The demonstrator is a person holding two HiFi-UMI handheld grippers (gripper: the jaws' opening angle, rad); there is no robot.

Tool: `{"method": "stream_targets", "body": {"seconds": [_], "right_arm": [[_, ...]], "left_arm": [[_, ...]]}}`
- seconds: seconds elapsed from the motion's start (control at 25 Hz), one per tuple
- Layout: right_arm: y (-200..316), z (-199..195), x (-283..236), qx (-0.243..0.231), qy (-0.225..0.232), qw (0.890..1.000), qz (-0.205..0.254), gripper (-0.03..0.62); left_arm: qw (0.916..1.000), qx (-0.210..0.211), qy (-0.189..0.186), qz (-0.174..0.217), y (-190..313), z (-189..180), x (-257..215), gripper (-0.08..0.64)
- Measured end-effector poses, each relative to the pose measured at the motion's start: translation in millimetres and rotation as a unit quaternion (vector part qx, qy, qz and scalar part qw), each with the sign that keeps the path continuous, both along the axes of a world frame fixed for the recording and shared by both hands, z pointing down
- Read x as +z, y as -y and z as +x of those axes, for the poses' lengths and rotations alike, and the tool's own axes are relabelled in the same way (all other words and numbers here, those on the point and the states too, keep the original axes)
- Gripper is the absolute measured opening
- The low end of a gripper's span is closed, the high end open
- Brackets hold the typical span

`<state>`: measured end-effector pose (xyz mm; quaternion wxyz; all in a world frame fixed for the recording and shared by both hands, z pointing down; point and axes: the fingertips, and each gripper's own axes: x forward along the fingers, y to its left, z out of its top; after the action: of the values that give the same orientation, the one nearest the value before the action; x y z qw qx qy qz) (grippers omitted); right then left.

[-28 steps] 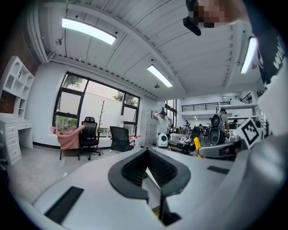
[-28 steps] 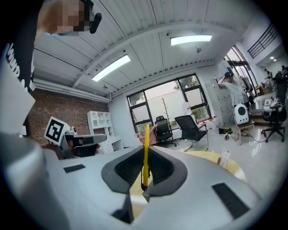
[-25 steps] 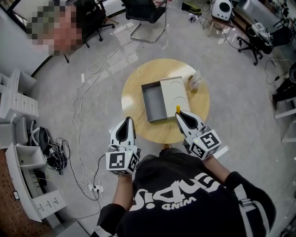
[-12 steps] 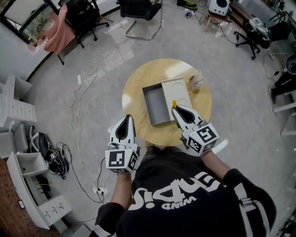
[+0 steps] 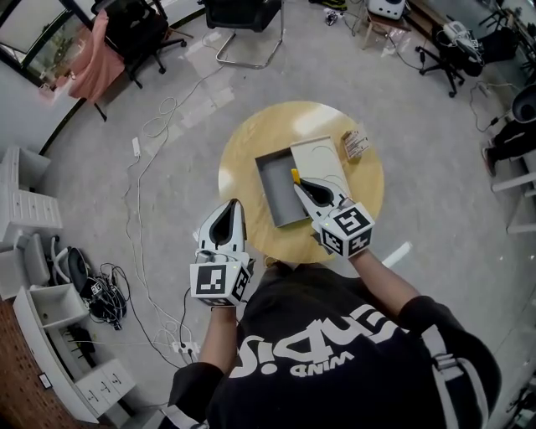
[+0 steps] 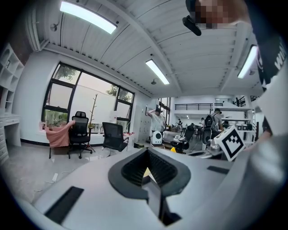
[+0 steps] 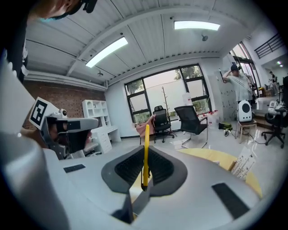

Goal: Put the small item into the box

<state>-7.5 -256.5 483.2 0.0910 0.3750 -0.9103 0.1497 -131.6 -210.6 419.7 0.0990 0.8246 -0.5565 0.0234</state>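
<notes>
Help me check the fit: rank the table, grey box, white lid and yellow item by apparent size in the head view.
1. Table
2. Grey box and white lid: look about alike, unranked
3. Yellow item, smallest by far, though held nearer the camera in the right tool

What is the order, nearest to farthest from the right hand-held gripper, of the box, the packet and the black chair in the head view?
1. Box, just beside the tips of the right hand-held gripper, which holds the yellow item.
2. Packet, at the far right edge of the table.
3. Chair, beyond the table, at the picture's top.
</notes>
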Motion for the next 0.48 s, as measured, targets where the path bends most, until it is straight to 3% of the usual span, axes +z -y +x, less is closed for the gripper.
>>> {"method": "stream_targets", "body": {"seconds": [0.48], "right_arm": [[37, -33, 99, -0.012, -0.106, 0.992, -0.066, 0.025]], "left_arm": [[0.9999, 0.008, -0.006, -0.003, 14, -11, 6, 0.009]]}}
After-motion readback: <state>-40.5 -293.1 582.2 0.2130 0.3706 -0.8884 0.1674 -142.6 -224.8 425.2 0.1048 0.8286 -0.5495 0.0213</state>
